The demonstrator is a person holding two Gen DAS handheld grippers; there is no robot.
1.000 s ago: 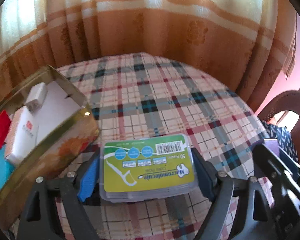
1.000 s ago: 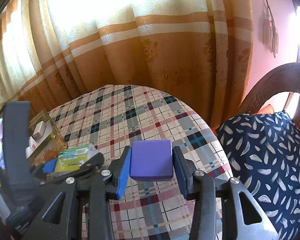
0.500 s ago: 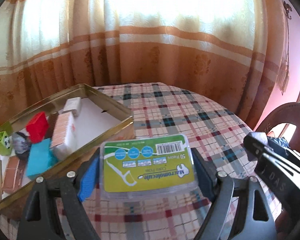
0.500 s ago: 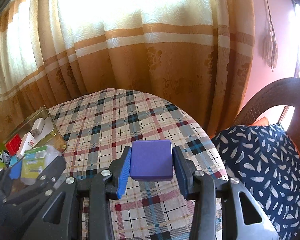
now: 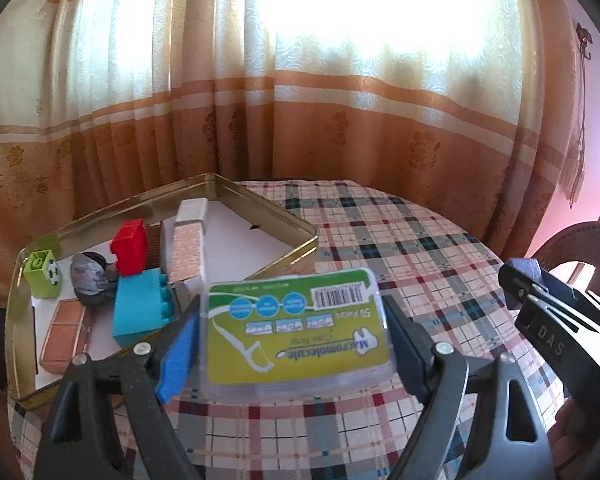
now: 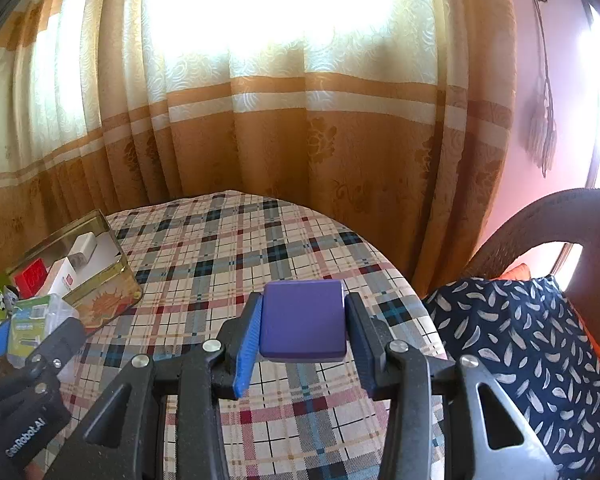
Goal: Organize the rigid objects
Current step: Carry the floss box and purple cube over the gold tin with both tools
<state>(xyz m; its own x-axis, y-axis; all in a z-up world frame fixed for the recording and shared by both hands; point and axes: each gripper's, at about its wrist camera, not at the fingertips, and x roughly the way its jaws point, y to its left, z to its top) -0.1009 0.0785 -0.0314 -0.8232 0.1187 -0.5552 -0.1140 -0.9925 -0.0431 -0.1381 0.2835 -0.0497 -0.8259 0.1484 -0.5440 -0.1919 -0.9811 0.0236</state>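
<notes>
Two hand-held grippers hover above a plaid-covered tabletop (image 6: 260, 248) beside a gold tin (image 5: 236, 190). The left hand-held gripper (image 5: 296, 340) is clamped on a clear floss-pick box (image 5: 296, 332) with a green label, held off the tabletop just in front of the tin's near corner. The right hand-held gripper (image 6: 302, 328) is clamped on a purple block (image 6: 303, 320), well to the right of the tin. Inside the tin lie a red brick (image 5: 130, 246), a teal brick (image 5: 140, 312), a green brick (image 5: 44, 274), a grey object (image 5: 90, 278), a white-and-tan box (image 5: 188, 248) and a brick-patterned tile (image 5: 62, 334). An orange-banded curtain (image 6: 300, 132) hangs behind the tin; a patterned cushion (image 6: 520, 344) sits far right.
</notes>
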